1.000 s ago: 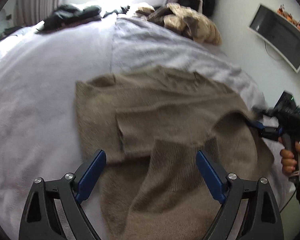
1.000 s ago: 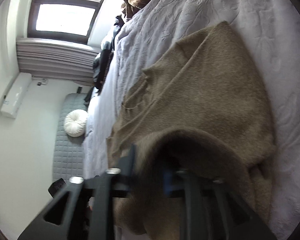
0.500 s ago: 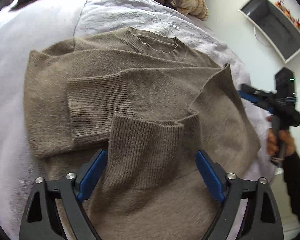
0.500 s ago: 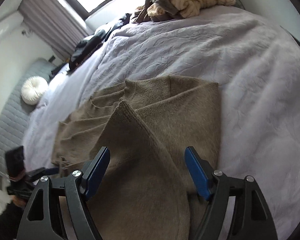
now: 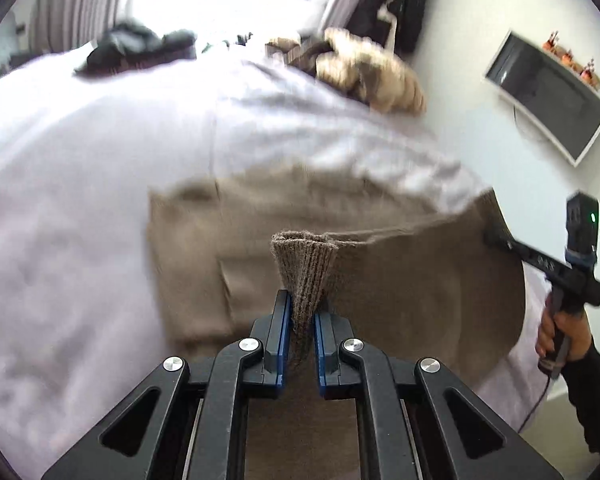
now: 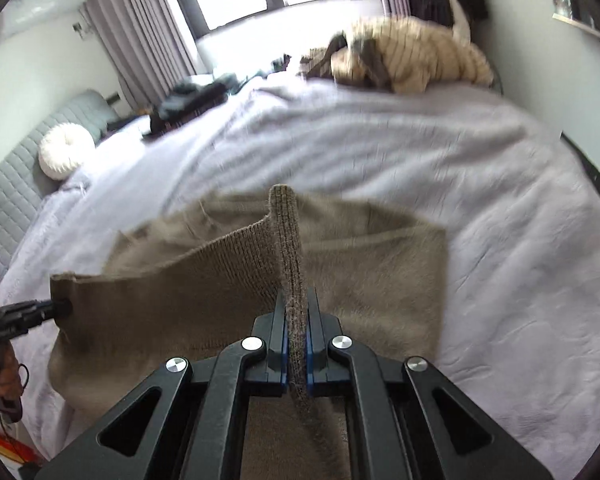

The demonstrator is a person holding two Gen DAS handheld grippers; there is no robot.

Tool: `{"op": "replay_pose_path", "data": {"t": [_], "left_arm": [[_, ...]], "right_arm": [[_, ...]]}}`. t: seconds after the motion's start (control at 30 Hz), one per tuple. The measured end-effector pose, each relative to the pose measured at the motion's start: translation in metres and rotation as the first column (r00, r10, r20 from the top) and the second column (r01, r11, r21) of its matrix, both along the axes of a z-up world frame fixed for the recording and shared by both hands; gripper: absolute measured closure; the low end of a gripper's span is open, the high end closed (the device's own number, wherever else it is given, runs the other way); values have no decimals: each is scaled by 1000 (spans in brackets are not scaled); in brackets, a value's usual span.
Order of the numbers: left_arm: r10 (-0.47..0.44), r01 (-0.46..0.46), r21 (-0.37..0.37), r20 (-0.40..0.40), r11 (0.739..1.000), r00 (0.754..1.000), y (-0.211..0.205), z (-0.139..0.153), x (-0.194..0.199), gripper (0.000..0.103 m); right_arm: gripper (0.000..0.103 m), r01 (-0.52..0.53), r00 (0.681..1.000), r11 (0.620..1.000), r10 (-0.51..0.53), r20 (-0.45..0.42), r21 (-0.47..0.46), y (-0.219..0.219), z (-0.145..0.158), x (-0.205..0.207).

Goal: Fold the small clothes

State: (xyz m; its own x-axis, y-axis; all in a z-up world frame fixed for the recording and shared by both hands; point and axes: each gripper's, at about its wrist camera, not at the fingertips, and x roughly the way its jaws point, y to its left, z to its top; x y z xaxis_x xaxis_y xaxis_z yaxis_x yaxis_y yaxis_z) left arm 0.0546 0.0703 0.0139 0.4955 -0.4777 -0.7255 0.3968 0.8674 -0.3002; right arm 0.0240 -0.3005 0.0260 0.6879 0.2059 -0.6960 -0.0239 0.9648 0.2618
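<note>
A brown knit sweater [image 5: 420,280] lies on the bed, its near ribbed edge lifted and stretched between both grippers. My left gripper [image 5: 300,300] has its jaws closing tight on a bunched fold of the ribbed edge, and the pads press on it. In the right wrist view my right gripper [image 6: 296,300] has its jaws closing on another ribbed corner of the sweater [image 6: 372,272], which stands upright between the pads. Each gripper shows in the other's view: the right gripper [image 5: 496,240] at the right corner, the left gripper [image 6: 58,308] at the left corner.
The pale lilac bed cover [image 5: 80,200] spreads wide around the sweater. A beige striped clothes pile [image 5: 372,76] and dark clothes [image 5: 140,44] lie at the far edge. A wall shelf [image 5: 548,92] hangs on the right. A white round cushion [image 6: 64,152] sits by the headboard.
Both grippers stood open over the flat sweater; now both are shut on its near edge and have risen, pulling that edge up off the bed.
</note>
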Motion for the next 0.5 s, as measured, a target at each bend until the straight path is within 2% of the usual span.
{"op": "replay_pose_path", "data": {"t": [0.13, 0.27, 0.33, 0.4, 0.5], "left_arm": [[38, -41, 23, 117, 999, 992, 1, 32, 25, 91], [81, -84, 14, 150, 996, 985, -6, 38, 65, 91], [104, -108, 21, 121, 994, 987, -10, 27, 88, 91], [121, -123, 22, 59, 992, 991, -13, 10, 105, 91], [117, -116, 28, -26, 993, 993, -15, -18, 113, 91]], "right_arm": [[97, 21, 998, 999, -18, 62, -35, 2, 27, 16], [97, 42, 999, 999, -42, 27, -18, -2, 17, 54], [97, 45, 999, 999, -45, -19, -4, -3, -1, 74], [97, 53, 996, 998, -54, -74, -25, -4, -23, 90], [97, 74, 988, 997, -70, -141, 21, -13, -54, 97]]}}
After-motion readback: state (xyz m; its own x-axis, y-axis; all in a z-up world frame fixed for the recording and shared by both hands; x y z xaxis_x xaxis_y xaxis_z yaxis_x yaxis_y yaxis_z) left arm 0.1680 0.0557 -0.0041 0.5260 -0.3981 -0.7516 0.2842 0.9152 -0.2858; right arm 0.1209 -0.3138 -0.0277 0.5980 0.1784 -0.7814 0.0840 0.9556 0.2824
